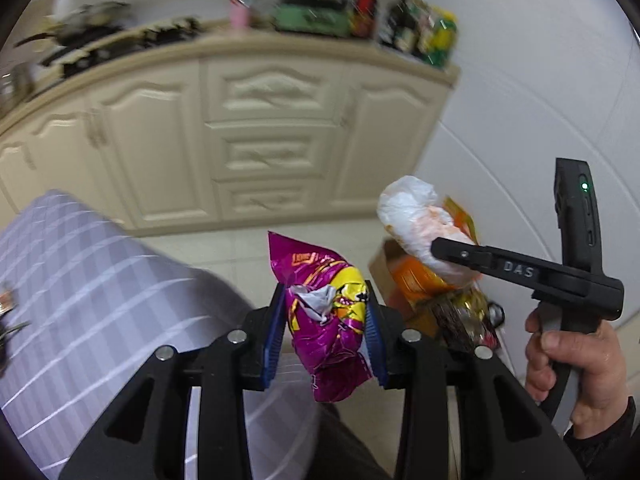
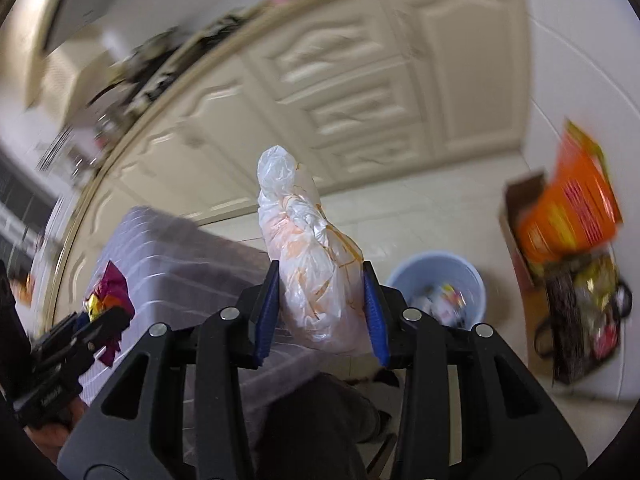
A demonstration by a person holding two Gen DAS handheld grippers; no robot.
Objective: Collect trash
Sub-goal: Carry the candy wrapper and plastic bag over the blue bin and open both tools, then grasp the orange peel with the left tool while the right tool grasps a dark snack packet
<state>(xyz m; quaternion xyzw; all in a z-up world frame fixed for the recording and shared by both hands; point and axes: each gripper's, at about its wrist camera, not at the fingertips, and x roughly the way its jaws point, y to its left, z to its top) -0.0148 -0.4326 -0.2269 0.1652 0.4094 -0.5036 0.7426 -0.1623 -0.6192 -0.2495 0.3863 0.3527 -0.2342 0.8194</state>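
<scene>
magenta foil, crumpled, is pinched between the blue pads of the left gripper (image 1: 326, 336): the snack wrapper (image 1: 324, 320) is held upright in clenched jaws, above the edge of a worktop covered by a lilac checked cloth (image 1: 80, 280). a white plastic bag (image 2: 312, 256), streaked with orange, is grasped the same way in the jaws of the right gripper (image 2: 320, 308), and it is carried in the air over the tiled floor (image 2: 400, 208). a pale blue bin (image 2: 436, 288) is seen on that floor, just right of the bag, with scraps already lying in it. further right, an orange carton (image 2: 568, 216) is propped in a cardboard box, and a dark bag of shiny packets is set beside it. cream cabinets (image 1: 272, 128) are blurred behind.
</scene>
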